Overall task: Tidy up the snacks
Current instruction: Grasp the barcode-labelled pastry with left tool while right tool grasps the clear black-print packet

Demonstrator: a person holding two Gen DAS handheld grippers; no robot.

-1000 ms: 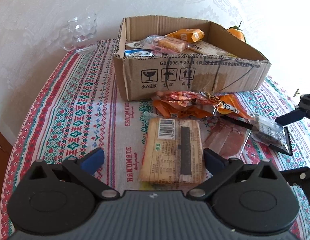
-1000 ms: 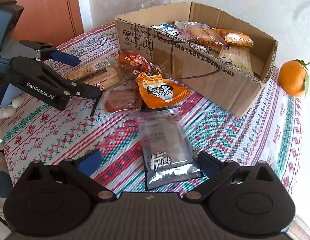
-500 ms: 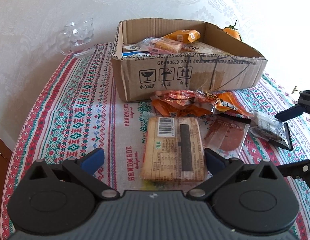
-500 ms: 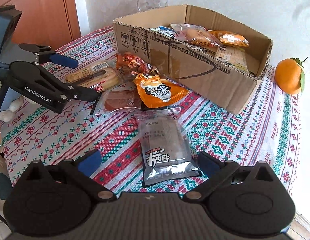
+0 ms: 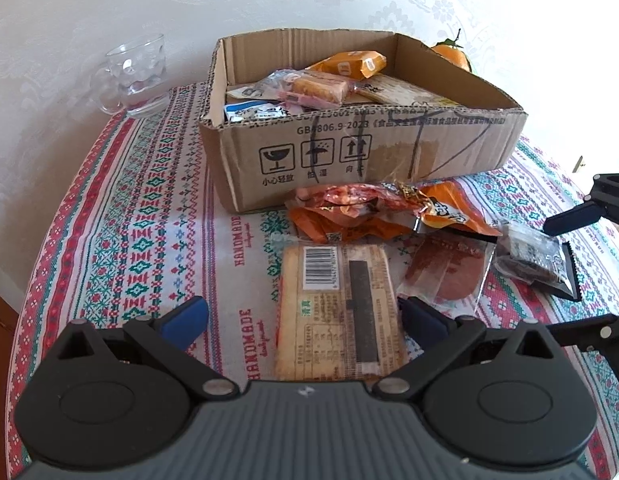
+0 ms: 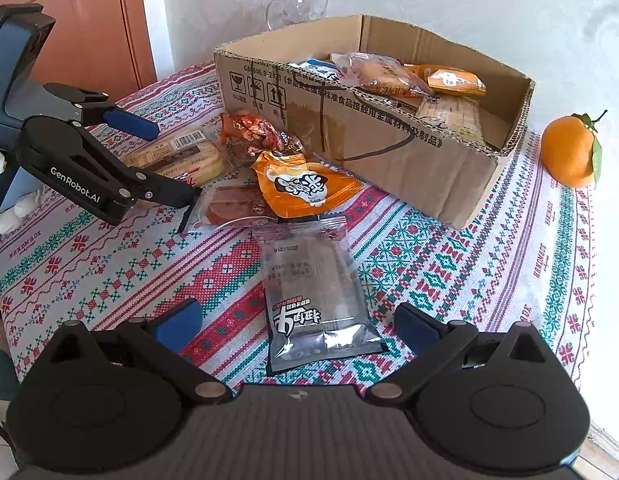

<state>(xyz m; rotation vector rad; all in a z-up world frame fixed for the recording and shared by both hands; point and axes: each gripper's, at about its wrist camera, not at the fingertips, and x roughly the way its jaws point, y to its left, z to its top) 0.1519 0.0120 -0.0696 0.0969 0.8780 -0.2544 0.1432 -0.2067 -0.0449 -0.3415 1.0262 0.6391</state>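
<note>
An open cardboard box holds several snack packs. In front of it loose snacks lie on the patterned tablecloth: a tan biscuit pack, orange packets, a red-brown sliced-meat pack and a clear and silver pack. My left gripper is open, its fingers on either side of the biscuit pack's near end. My right gripper is open around the silver pack's near end. Neither holds anything.
A glass mug stands at the back left by the wall. An orange sits to the right of the box. A wooden door is at the left. The table edge curves close to both grippers.
Both grippers have pulled back a little and risen. The snacks and the box have not moved. Both stay open.
</note>
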